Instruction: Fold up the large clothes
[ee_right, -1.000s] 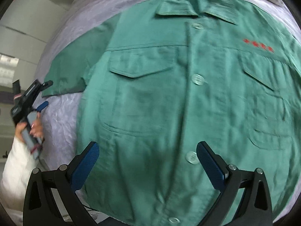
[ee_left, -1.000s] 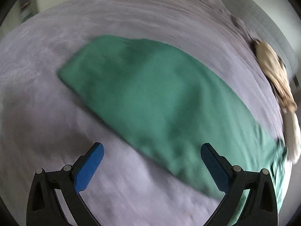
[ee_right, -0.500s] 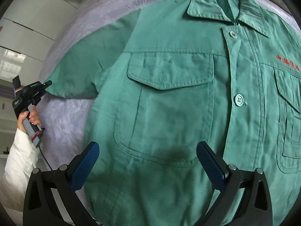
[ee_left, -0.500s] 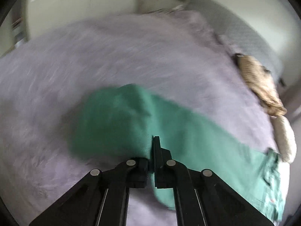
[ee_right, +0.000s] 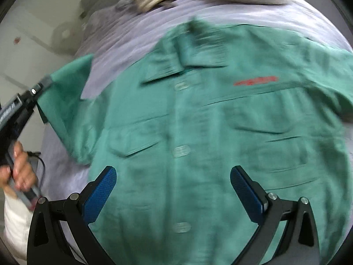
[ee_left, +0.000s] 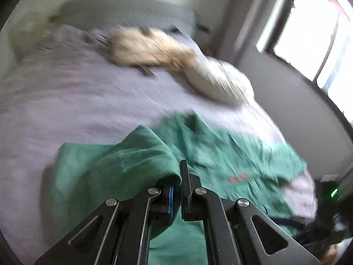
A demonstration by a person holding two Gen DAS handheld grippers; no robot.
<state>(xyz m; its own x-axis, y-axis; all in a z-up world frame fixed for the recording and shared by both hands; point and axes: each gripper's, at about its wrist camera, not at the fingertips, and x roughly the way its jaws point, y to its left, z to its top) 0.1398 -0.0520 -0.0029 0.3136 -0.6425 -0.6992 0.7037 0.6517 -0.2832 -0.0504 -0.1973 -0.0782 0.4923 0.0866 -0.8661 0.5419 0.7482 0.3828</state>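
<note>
The left gripper [ee_left: 179, 190] is pinching the green button-front cotton shirt's [ee_right: 198, 121] short sleeve [ee_left: 132, 159], the body lying rightward; the right gripper [ee_right: 173, 190] is gaping wide above its chest.

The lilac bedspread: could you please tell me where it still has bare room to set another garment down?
The lilac bedspread lies bare between the green buttoned work shirt and the grey headboard, left of the heap of beige and white clothes. A narrower strip shows above the collar. The near part is crowded: the shirt covers it.
</note>
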